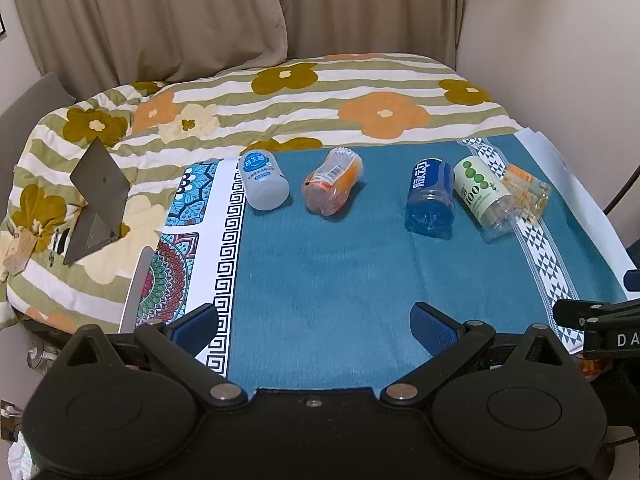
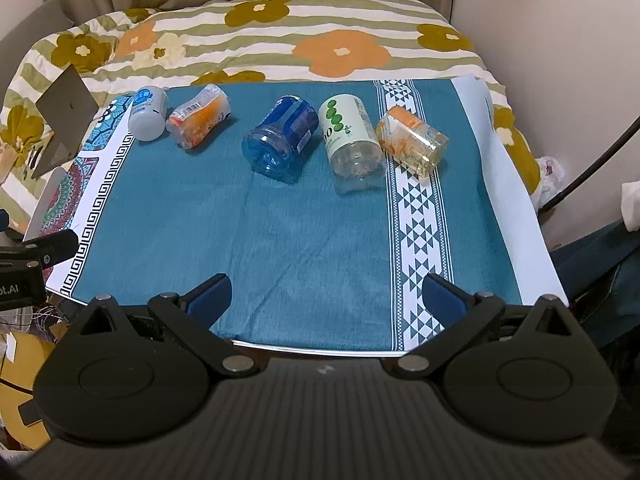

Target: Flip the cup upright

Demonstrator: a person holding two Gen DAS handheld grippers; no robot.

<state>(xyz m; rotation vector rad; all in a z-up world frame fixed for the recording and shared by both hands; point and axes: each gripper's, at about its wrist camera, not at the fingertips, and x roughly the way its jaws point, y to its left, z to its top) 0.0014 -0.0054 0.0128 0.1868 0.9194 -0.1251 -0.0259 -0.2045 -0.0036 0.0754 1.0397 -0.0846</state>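
Five cups lie on sides in far row on teal cloth (image 2: 280, 240): white cup (image 2: 148, 114) far left, orange-label cup (image 2: 198, 122), blue cup (image 2: 280, 140) centre, green-dot cup (image 2: 350, 136), clear orange cup (image 2: 412, 142) far right on white patterned band. Flowered quilt (image 2: 340, 52) beyond. Left gripper (image 1: 314, 330) wide, holding nothing, near edge. Right gripper (image 2: 326, 300) wide, holding nothing, near edge. Both well apart from cups.
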